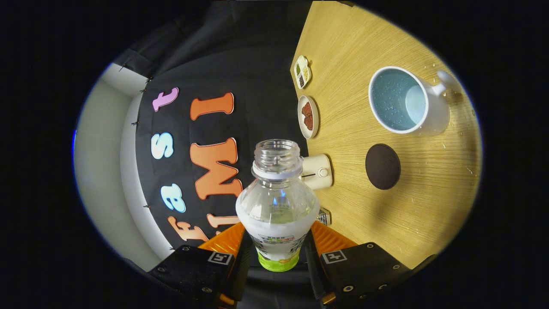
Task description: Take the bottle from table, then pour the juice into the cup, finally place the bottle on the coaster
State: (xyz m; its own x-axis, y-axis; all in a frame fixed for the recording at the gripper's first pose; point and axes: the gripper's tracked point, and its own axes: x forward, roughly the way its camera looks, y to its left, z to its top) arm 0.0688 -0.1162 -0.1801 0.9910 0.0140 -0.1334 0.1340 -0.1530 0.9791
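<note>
The gripper (278, 253) is closed on the clear plastic bottle (278, 201), with both fingers pressing its sides. The bottle has no cap, and its open mouth points away from the fingers. Beyond it on the wooden table (411, 214) lies the round dark coaster (382, 166). Past the coaster, nearer the table's far edge, stands the white cup with a blue inside (403, 101)

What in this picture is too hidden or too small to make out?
- Bottle: gripper view; its base is hidden between the fingers clamped on it.
- Cup: handle partly hidden behind its body.
- Two small dishes: contents too small to identify.
- Cream box: partly behind the bottle.
</note>
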